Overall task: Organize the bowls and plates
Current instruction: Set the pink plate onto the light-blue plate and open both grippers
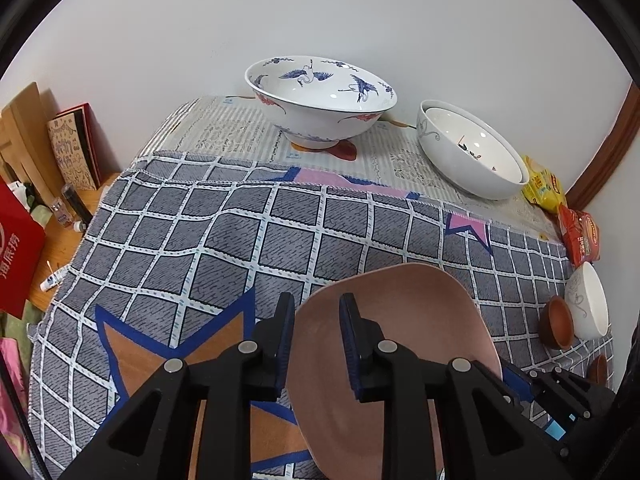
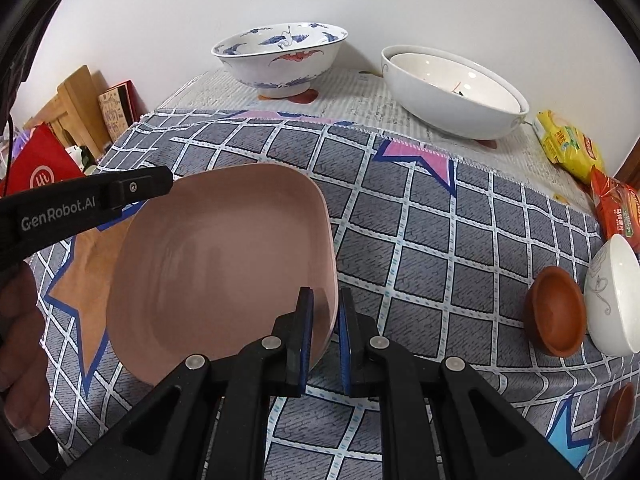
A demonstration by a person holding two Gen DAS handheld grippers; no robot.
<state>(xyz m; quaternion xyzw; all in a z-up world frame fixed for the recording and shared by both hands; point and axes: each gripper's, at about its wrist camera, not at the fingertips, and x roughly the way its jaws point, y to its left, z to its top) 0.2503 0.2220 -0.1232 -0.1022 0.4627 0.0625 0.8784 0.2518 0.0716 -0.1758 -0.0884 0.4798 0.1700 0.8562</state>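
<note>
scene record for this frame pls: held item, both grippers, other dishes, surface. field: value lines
held item: pink plate, each gripper on an opposite rim
right gripper: jaws shut on the plate's near right rim
left gripper: jaws straddle the plate's rim; contact unclear
back dishes: crane-pattern bowl; two nested white bowls
right-edge dishes: small white bowl beside a brown dish; second brown dish nearer the camera
surface: grid-pattern cloth, newspaper beyond it
clutter: snack packets
</note>
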